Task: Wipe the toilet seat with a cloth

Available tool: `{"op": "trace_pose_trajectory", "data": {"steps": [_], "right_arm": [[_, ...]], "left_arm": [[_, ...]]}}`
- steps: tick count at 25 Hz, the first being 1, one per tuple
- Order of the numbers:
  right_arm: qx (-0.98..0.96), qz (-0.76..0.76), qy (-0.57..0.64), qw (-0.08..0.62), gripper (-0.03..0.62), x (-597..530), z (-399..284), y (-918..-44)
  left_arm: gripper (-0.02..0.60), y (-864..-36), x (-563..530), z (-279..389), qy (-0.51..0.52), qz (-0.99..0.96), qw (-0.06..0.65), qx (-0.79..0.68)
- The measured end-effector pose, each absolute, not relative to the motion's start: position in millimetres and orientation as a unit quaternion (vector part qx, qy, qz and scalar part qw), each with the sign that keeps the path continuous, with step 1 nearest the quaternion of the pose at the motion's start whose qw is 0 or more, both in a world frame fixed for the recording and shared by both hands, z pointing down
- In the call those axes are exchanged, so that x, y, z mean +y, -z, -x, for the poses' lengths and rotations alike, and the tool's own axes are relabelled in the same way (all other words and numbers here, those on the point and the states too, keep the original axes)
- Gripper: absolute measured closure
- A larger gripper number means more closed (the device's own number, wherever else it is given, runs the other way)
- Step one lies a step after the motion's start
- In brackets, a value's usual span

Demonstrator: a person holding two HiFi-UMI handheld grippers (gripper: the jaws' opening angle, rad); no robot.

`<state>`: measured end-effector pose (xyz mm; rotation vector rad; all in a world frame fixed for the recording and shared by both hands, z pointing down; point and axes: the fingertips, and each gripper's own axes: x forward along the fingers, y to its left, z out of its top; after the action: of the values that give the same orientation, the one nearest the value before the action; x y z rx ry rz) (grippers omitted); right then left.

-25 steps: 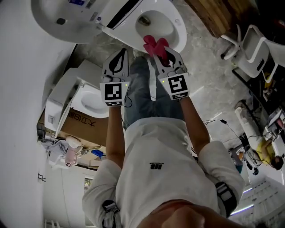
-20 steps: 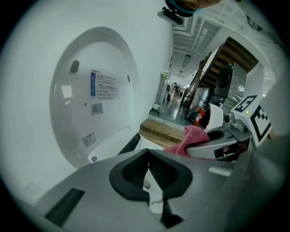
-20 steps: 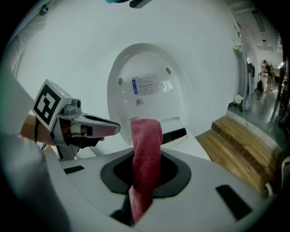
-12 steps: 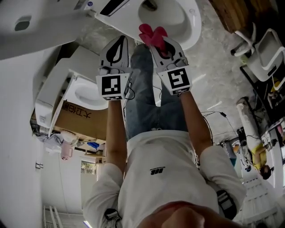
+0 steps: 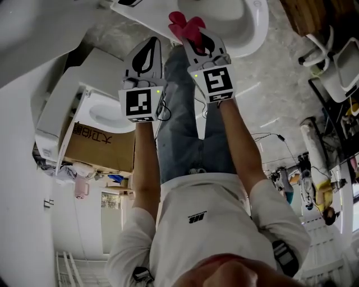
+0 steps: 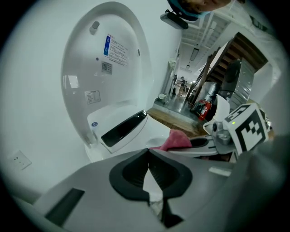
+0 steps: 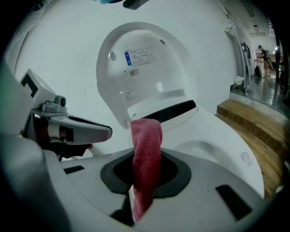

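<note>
Compared with one second ago, the toilet [image 5: 255, 31] sits higher in the head view, partly cut off by the top edge, and both hand-held grippers reach closer to its front rim.

1. Toilet. The lid [image 7: 145, 68] stands raised. The seat [image 7: 222, 136] appears to lie down over the bowl [image 5: 224, 17], directly ahead of both tools.
2. The left hand-held gripper [image 5: 150, 45] hovers beside the right one. Its jaws are pressed together with nothing between them.
3. The right hand-held gripper [image 5: 194, 38] is clamped on the cloth [image 7: 146, 167]. A folded pink strip stands out beyond the jaw tips and points toward the seat. The views do not confirm contact with the seat.

Hazards from this state:
- Cloth slip. The jaws pinch only a narrow strip. Friction during a wipe could drag it out of the grip, and it would probably fall into the bowl.
- Poor coverage. The free end is small and bunched, so a single pass is likely to clean only a thin track.
- Hard contact. If the tool is pushed down too far, the jaw tips rather than the cloth meet the seat and may scratch it.
- Lid strike. A forward overshoot by either tool could knock the raised lid down onto them.
</note>
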<state>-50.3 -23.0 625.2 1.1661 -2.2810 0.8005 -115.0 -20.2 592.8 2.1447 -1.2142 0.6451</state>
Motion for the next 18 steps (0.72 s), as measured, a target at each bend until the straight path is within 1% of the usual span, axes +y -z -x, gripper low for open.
{"op": "trace_pose_trajectory", "data": {"steps": [9, 18], "right_arm": [[-0.814, -0.424, -0.317, 0.237, 0.543, -15, 58, -680], [-0.804, -0.395, -0.362, 0.257, 0.544, -4, 74, -719]], "left_arm": [[0.571, -622, -6, 121, -0.251, -0.794, 0.309, -0.458], [0.571, -631, 11, 121, -0.263, -0.789, 0.325, -0.450]]}}
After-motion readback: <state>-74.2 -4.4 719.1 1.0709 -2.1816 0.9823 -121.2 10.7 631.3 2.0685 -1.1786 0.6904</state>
